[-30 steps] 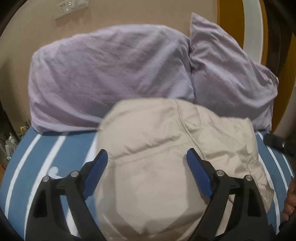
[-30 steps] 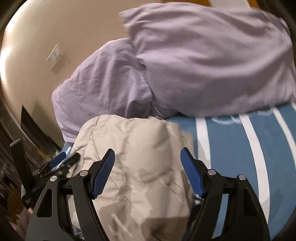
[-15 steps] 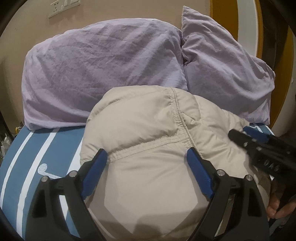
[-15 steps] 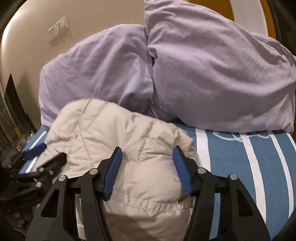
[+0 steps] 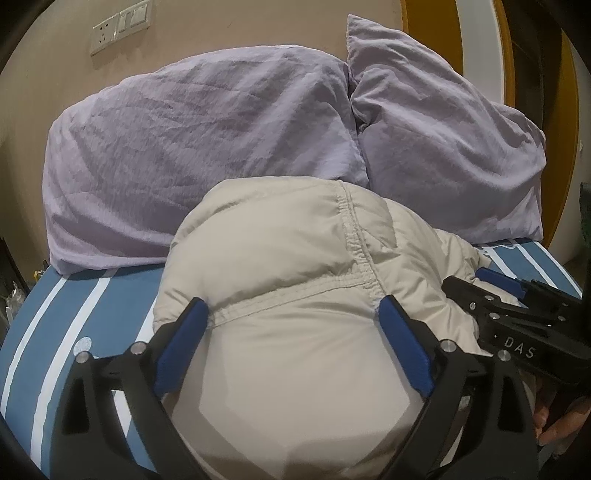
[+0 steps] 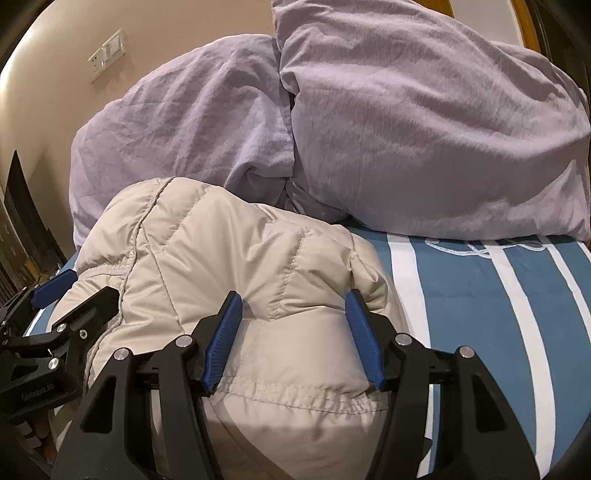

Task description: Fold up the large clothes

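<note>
A beige puffer jacket (image 5: 288,266) lies bundled on the blue-and-white striped bed (image 5: 92,306), its far end against the pillows. My left gripper (image 5: 291,314) straddles the jacket's near left part. Its jaws are opening wide and the padded cloth bulges between them. My right gripper (image 6: 293,306) is shut on a puffy fold of the jacket (image 6: 236,251) at its right side, the blue pads (image 6: 225,332) pressing creases into the cloth. In the left wrist view the right gripper's fingers (image 5: 480,295) reach in from the right, with a hand (image 5: 561,428) behind them.
Two lavender pillows (image 5: 199,147) (image 6: 424,129) lean against the beige wall behind the jacket. A switch plate (image 5: 122,26) is on the wall. Striped bedding (image 6: 498,314) spreads to the right of the jacket. Dark furniture (image 6: 22,221) stands past the bed's left edge.
Both grippers have come down closer onto the jacket. The right jaws have narrowed onto its fold. The right gripper has come into the left wrist view from the right.
</note>
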Demonstrator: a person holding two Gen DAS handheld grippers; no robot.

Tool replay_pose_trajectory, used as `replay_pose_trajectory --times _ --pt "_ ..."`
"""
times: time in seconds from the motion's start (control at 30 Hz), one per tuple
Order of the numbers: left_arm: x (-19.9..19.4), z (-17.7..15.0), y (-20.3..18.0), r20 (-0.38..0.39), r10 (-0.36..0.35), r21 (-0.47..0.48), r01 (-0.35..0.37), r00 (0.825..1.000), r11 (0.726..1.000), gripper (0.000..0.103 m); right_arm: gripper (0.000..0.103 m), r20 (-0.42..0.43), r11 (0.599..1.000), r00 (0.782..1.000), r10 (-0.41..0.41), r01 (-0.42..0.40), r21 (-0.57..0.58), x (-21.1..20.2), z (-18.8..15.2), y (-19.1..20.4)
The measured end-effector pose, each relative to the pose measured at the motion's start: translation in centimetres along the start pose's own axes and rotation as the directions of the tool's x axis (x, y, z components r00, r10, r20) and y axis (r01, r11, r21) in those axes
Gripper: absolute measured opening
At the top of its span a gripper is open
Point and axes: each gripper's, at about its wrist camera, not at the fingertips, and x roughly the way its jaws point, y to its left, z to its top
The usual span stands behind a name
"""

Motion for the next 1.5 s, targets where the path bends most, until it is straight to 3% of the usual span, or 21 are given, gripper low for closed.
replay_pose_trajectory --times 0.13,0.17,0.23,0.43,0.67,0.8,1.03,1.13,1.5 --pt "-0.2 0.2 0.1 -0.013 0.013 -0.004 -0.013 1.000 1.000 0.097 0.064 -0.015 1.000 1.000 -0.003 0.003 -0.003 -0.3 0.3 0.1" --pt "-0.6 0.1 0.2 -0.015 0.014 -0.008 -0.014 1.000 1.000 0.100 0.068 -0.017 1.000 1.000 -0.006 0.006 0.000 -0.9 0.4 0.1" --pt "-1.5 -0.2 0.7 -0.016 0.008 -0.026 -0.008 1.000 1.000 0.101 0.088 -0.012 1.000 1.000 -0.018 0.018 0.016 -2.2 0.2 -0.1" --pt "-6.4 -2.4 1.9 -0.033 -0.032 -0.068 0.030 0.999 0.997 0.101 0.102 -0.026 0.998 0.998 -0.061 0.062 0.018 -7.0 -1.6 0.6" --pt "-12.4 -6.3 2.3 -0.066 -0.002 -0.069 -0.002 0.998 0.998 0.101 0.102 -0.126 0.992 0.984 -0.129 0.127 -0.023 -12.2 -5.3 2.5" --pt "-15.7 -8.6 2.4 -0.064 -0.021 -0.120 0.013 0.998 0.993 0.101 0.102 -0.125 0.989 0.982 -0.143 0.138 -0.050 -14.7 -7.6 3.3" --pt "-18.9 -12.0 2.6 -0.097 -0.096 -0.207 0.074 0.991 0.976 0.101 0.102 -0.109 0.998 0.992 -0.068 0.066 -0.016 -18.2 -10.9 4.5" --pt "-19.3 -12.3 2.7 -0.110 -0.132 -0.233 0.104 0.985 0.967 0.101 0.102 -0.095 0.996 0.992 -0.084 0.082 -0.019 -19.2 -11.3 4.7" --pt "-20.3 -11.6 2.1 -0.108 -0.135 -0.206 0.111 0.985 0.972 0.101 0.102 -0.087 0.999 0.995 -0.039 0.041 0.015 -20.1 -11.3 4.4"
